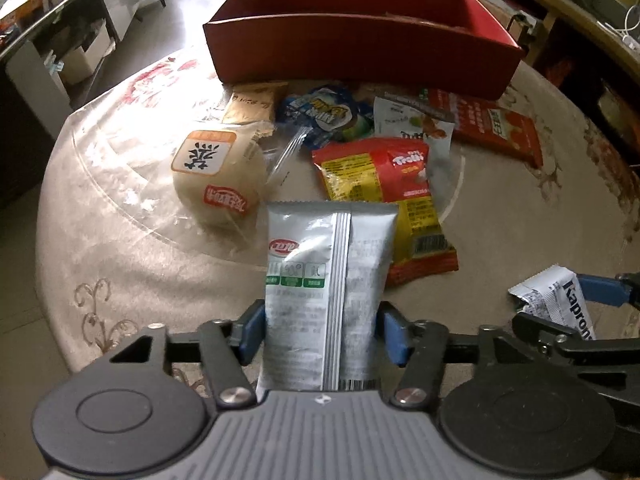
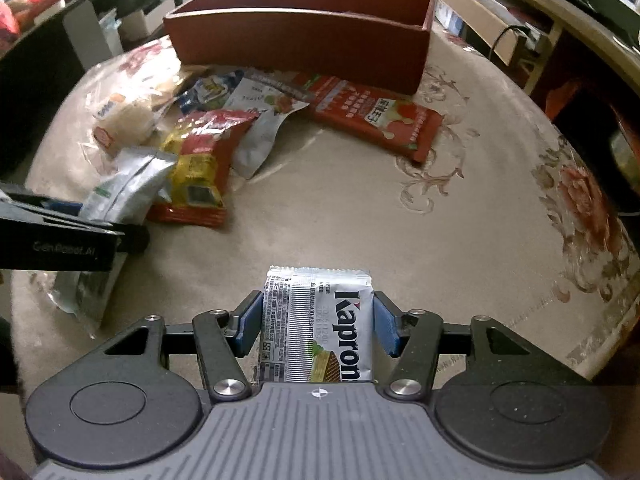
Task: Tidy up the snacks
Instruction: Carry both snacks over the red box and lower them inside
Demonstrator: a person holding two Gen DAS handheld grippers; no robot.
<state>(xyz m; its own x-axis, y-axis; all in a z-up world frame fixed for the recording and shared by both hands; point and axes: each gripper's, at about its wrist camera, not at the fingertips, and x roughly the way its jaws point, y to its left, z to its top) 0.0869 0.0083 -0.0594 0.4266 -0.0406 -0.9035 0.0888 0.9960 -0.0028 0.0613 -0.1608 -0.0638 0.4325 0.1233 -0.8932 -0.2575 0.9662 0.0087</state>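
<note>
My left gripper (image 1: 322, 330) is shut on a silver chip packet (image 1: 326, 280), held above the table; the packet also shows in the right wrist view (image 2: 128, 188). My right gripper (image 2: 316, 326) is shut on a white Kaprone wafer pack (image 2: 320, 328), also seen at the right of the left wrist view (image 1: 556, 300). A red divided box (image 1: 360, 36) stands at the table's far side (image 2: 300, 28). In front of it lie a wrapped bun (image 1: 218, 176), a red-yellow Trolli bag (image 1: 384, 192), a blue packet (image 1: 328, 114), a white pouch (image 1: 412, 120) and a long orange-red pack (image 2: 380, 120).
The round table (image 2: 400, 220) has a floral beige cloth. A brown packet (image 1: 250, 104) lies near the box's left corner. Cabinets and shelves stand around the table, with floor to the far left.
</note>
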